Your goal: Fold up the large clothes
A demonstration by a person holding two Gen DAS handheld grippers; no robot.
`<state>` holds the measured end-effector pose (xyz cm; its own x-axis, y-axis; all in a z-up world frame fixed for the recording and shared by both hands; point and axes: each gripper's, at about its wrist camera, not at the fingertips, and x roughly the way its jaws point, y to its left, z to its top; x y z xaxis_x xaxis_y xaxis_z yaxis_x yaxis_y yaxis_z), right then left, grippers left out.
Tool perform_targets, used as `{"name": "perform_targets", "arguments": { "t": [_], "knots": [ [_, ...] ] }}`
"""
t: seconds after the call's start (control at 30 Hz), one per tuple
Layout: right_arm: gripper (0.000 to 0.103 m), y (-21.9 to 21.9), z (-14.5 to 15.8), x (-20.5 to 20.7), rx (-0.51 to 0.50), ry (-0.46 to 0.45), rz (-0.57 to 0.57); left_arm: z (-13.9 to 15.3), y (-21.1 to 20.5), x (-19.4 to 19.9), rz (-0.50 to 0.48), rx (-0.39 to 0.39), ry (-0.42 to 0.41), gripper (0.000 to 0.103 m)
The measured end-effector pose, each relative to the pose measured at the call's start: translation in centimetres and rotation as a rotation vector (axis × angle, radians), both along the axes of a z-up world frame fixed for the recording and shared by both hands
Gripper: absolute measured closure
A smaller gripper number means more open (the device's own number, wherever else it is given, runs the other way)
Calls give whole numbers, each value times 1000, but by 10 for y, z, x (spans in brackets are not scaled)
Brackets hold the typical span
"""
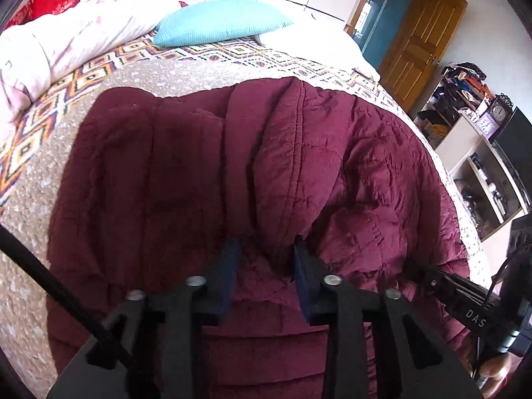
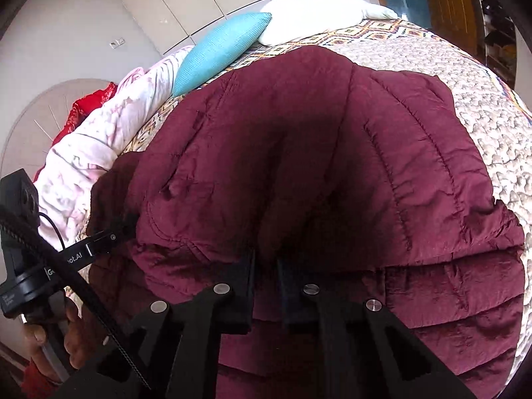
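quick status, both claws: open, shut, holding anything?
Left claw: part open, fingers either side of a fold of the maroon jacket; grip cannot be told.
Right claw: nearly shut on the maroon jacket's edge.
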<state>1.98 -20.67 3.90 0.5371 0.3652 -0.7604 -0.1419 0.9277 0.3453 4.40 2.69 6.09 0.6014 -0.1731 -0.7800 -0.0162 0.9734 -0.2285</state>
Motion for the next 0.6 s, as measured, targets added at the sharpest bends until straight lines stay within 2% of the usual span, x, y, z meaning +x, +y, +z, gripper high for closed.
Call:
{"name": "perform_targets", "arguments": {
  "t": [0.13,0.27,0.33,0.43,0.6],
  "knots": [
    [85,13,20,-17,-153,-66,6,19,4,-23,6,9,-30,62],
    [80,28,44,-50,-331,-157,6,41,-2,-68,11,99,-108,51],
    [69,35,54,-70,-404,-196,-5,47,-5,-93,7,137,-137,48],
    [60,41,68,-101,-502,-259,-24,52,-14,-129,13,185,-170,43],
    [55,43,84,-139,-628,-297,-96,52,-17,-174,51,172,-167,41]
  ]
}}
